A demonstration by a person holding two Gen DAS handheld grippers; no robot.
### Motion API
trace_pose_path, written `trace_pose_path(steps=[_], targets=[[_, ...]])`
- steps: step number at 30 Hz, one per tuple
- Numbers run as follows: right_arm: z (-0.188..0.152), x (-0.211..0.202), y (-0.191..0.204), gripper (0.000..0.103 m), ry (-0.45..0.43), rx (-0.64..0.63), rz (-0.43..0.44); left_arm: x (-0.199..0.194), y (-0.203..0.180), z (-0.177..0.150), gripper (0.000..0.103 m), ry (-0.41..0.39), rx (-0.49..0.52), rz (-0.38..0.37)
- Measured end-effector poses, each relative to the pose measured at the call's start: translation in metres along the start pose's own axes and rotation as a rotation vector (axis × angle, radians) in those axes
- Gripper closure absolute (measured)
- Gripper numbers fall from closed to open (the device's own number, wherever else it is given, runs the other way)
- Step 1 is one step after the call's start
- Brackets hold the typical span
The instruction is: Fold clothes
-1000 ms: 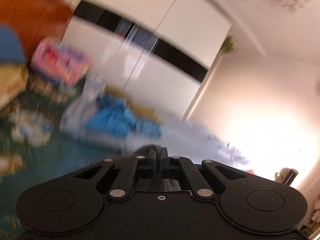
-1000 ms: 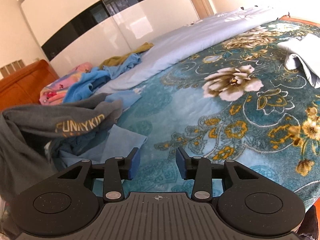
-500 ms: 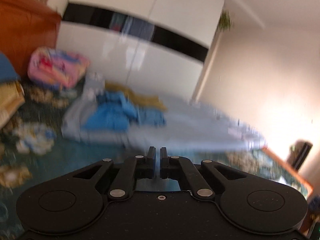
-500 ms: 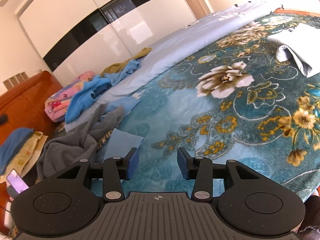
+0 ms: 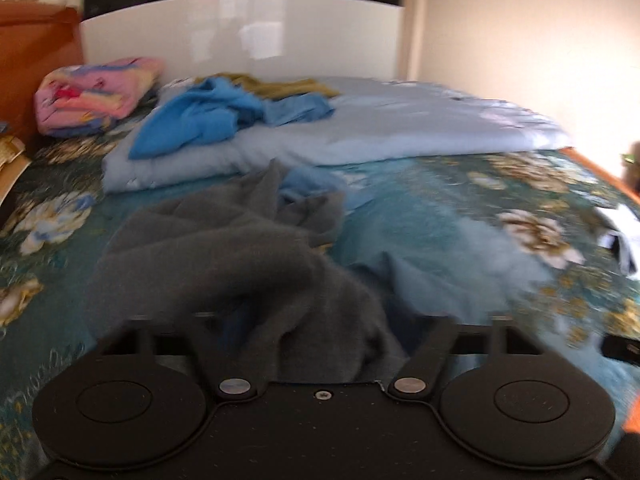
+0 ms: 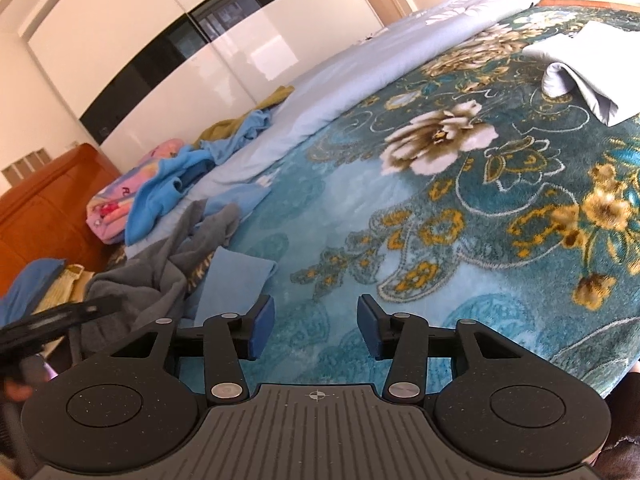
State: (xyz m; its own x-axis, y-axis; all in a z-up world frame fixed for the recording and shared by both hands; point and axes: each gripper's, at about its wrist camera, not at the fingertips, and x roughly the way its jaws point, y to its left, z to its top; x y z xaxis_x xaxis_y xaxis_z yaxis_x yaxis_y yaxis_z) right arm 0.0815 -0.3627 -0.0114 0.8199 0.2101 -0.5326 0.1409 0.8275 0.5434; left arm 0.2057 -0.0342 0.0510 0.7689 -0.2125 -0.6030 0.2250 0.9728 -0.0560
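Grey cloth hides the left gripper's (image 5: 320,344) tips, so its grip cannot be told. The right gripper (image 6: 316,326) stands apart, empty, over bare blanket (image 6: 480,240). The grey garment (image 6: 160,268) lies crumpled to its left, nearer the left hand.

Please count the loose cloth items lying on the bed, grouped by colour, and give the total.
Grey: 1, crumpled garment
Bright blue: 1, garment
Olive: 1, garment
Pink patterned: 1, folded bundle
Pale grey, folded: 1
Light blue flat piece: 1
Total: 6
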Motion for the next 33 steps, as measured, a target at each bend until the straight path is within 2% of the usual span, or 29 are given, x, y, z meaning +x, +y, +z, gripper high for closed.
trace_pose_path(steps=[1,4,6,8,10,14,18,21,24,27,29,33], targets=[[0.0,-0.001,-0.001,0.059,-0.001,0.003,-0.003,0.004,0.006,0.001,0.098,0.002,-0.048,0.0],[0.001,-0.004,-0.003,0.059,-0.01,0.007,-0.014,0.004,0.028,0.009,0.098,-0.025,-0.219,-0.025],[0.002,-0.008,-0.004,0.059,-0.022,0.006,-0.018,-0.017,0.048,0.021,0.099,-0.114,-0.345,-0.068],[0.003,-0.012,-0.005,0.059,-0.036,0.005,-0.021,-0.044,0.069,0.037,0.099,-0.235,-0.431,-0.114],[0.003,-0.014,-0.003,0.059,-0.043,0.001,-0.022,-0.075,0.087,0.053,0.099,-0.348,-0.454,-0.137],[0.002,-0.019,0.004,0.059,-0.051,-0.016,-0.007,-0.132,0.11,0.079,0.099,-0.52,-0.481,-0.187],[-0.001,-0.025,0.013,0.057,-0.065,-0.045,0.007,-0.203,0.108,0.1,0.099,-0.75,-0.383,-0.2],[-0.003,-0.028,0.018,0.057,-0.067,-0.055,0.018,-0.243,0.104,0.114,0.099,-0.839,-0.314,-0.187],[-0.005,-0.03,0.023,0.056,-0.063,-0.07,0.028,-0.258,0.099,0.116,0.098,-0.846,-0.265,-0.142],[-0.008,-0.03,0.028,0.055,-0.056,-0.085,0.039,-0.251,0.1,0.107,0.098,-0.791,-0.265,-0.093],[-0.01,-0.029,0.03,0.055,-0.051,-0.096,0.044,-0.235,0.103,0.095,0.098,-0.72,-0.28,-0.046],[-0.012,-0.025,0.031,0.054,-0.032,-0.094,0.046,-0.183,0.122,0.055,0.098,-0.504,-0.37,0.007]])
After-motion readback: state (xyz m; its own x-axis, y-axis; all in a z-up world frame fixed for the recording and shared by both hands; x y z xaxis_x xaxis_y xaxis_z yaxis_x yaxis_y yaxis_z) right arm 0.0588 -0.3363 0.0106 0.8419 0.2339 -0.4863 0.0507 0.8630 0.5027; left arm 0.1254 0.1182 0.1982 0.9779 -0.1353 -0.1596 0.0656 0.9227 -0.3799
